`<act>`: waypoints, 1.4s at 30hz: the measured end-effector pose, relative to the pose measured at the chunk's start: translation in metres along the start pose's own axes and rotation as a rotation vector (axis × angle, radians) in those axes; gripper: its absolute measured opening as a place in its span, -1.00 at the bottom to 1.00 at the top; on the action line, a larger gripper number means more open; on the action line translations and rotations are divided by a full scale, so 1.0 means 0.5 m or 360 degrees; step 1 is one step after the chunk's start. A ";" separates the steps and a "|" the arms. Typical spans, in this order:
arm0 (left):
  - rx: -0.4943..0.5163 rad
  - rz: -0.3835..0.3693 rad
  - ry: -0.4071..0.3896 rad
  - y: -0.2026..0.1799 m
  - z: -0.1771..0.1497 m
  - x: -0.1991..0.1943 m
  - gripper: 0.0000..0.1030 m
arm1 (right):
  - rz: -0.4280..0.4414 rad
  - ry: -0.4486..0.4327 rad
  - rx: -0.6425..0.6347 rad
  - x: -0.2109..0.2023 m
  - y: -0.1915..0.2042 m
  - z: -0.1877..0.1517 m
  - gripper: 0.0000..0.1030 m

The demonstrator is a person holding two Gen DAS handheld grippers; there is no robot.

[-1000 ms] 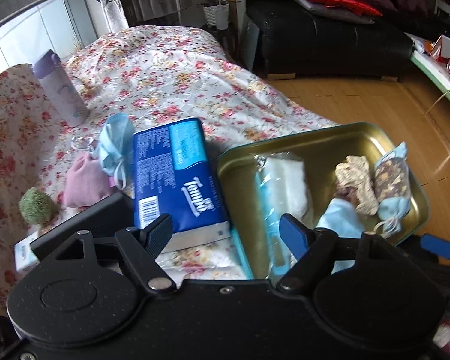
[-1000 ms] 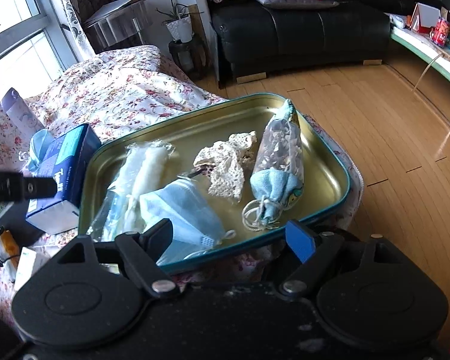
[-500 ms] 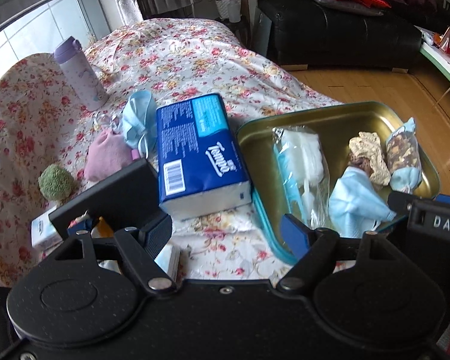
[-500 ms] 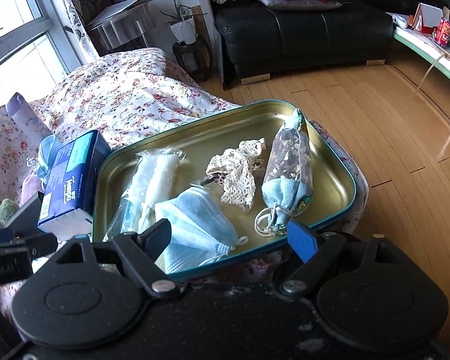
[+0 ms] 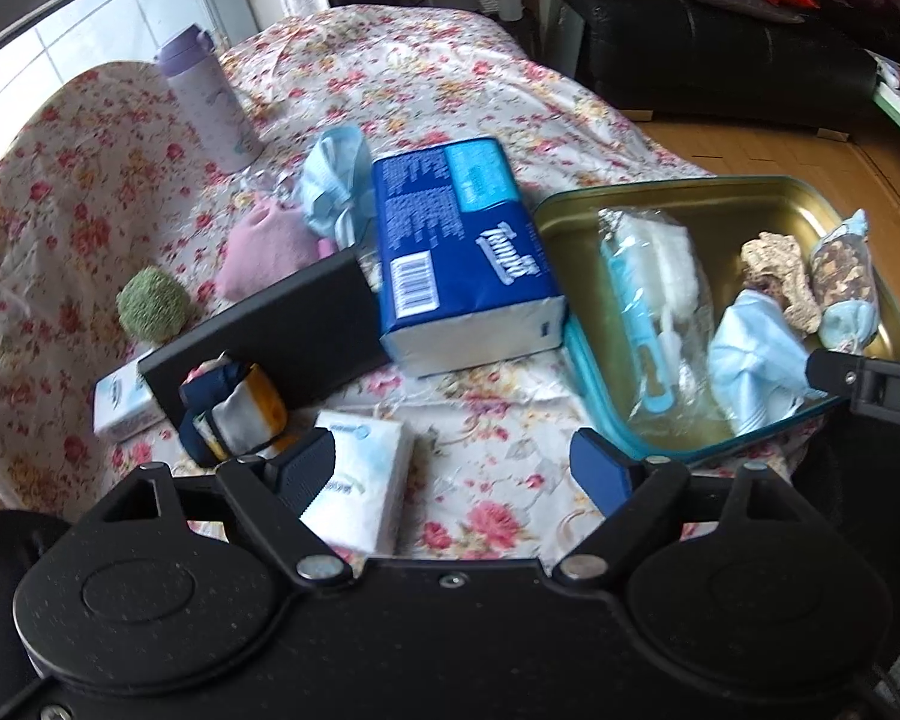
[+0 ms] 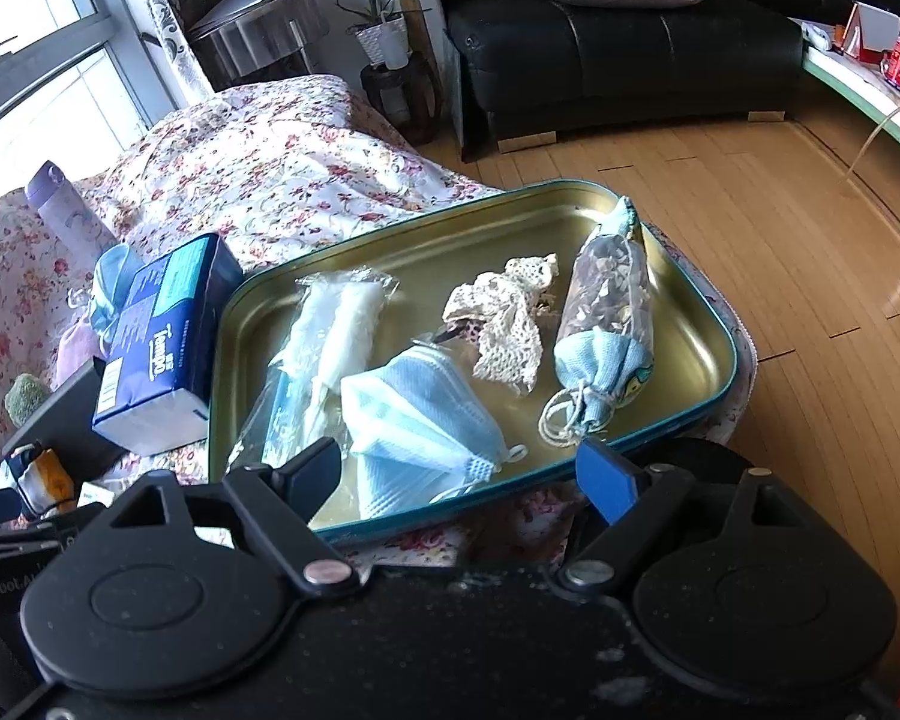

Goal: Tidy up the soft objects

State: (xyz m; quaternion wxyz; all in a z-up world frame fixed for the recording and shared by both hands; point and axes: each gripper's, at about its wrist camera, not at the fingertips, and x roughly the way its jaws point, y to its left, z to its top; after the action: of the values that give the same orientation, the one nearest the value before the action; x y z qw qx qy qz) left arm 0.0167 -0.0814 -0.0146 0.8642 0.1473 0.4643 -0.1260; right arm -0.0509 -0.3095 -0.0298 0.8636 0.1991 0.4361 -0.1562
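A gold metal tray (image 6: 684,360) (image 5: 714,204) sits on the floral cloth. In it lie a blue face mask (image 6: 414,414), a plastic-wrapped white pack (image 6: 330,342), a lace piece (image 6: 504,324) and a drawstring pouch (image 6: 606,324). Left of the tray lie a blue tissue pack (image 5: 456,246), another blue mask (image 5: 333,180), a pink soft pouch (image 5: 264,246), a green fuzzy ball (image 5: 153,303) and a small white tissue pack (image 5: 360,480). My left gripper (image 5: 453,474) is open and empty above the cloth. My right gripper (image 6: 471,474) is open and empty at the tray's near edge.
A lilac bottle (image 5: 210,108) stands at the back left. A black box (image 5: 282,336) with a folded blue-orange item (image 5: 234,414) lies near the left gripper. A black sofa (image 6: 624,54) and wooden floor (image 6: 810,276) are beyond the table edge.
My left gripper has pulled back and to the left, away from the tray, so more of the cloth and loose items show. My right gripper has drawn back slightly.
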 end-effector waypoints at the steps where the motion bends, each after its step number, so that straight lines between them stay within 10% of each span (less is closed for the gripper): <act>1: -0.0013 0.0002 0.0008 0.006 -0.003 0.001 0.60 | 0.0002 0.0003 -0.0004 0.000 0.002 -0.001 0.66; 42: -0.0359 0.0382 -0.0112 0.329 0.024 0.025 0.62 | 0.0153 0.0226 -0.0543 0.008 0.242 -0.067 0.74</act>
State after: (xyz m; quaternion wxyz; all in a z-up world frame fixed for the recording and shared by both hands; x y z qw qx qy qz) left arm 0.0912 0.0651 0.0039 0.8998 0.0994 0.4241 0.0259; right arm -0.0183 -0.1883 -0.0262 0.8583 0.0808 0.5061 -0.0241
